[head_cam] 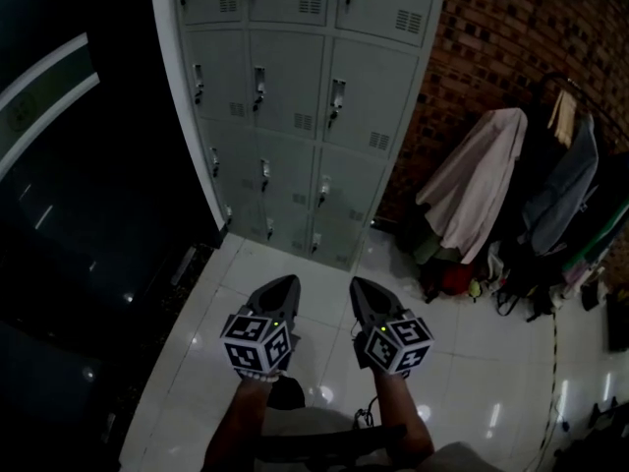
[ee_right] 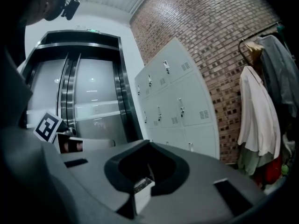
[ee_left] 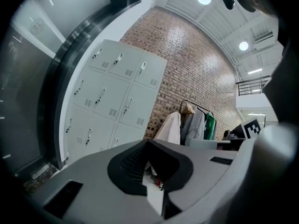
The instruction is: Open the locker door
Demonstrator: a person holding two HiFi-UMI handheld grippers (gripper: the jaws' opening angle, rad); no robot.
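At the bottom middle of the head view the person's forearms (head_cam: 241, 423) reach up the frame, each hand carrying a claw with a marker cube. The left claw (head_cam: 288, 281) and the right claw (head_cam: 357, 283) sit side by side with a gap between them, both aimed toward the top of the frame. Each has its jaws pressed together, with nothing held. Under them lies a glossy white tile floor (head_cam: 295, 264). Farther off, in the upper middle, stands the grey locker bank (head_cam: 295, 116), well apart from both claws. Every locker door (head_cam: 366, 96) in sight lies flush and closed. Right of it are a brick wall (head_cam: 511, 37) and hanging garments (head_cam: 477, 190). Left of it is dark glass panelling (head_cam: 79, 195).
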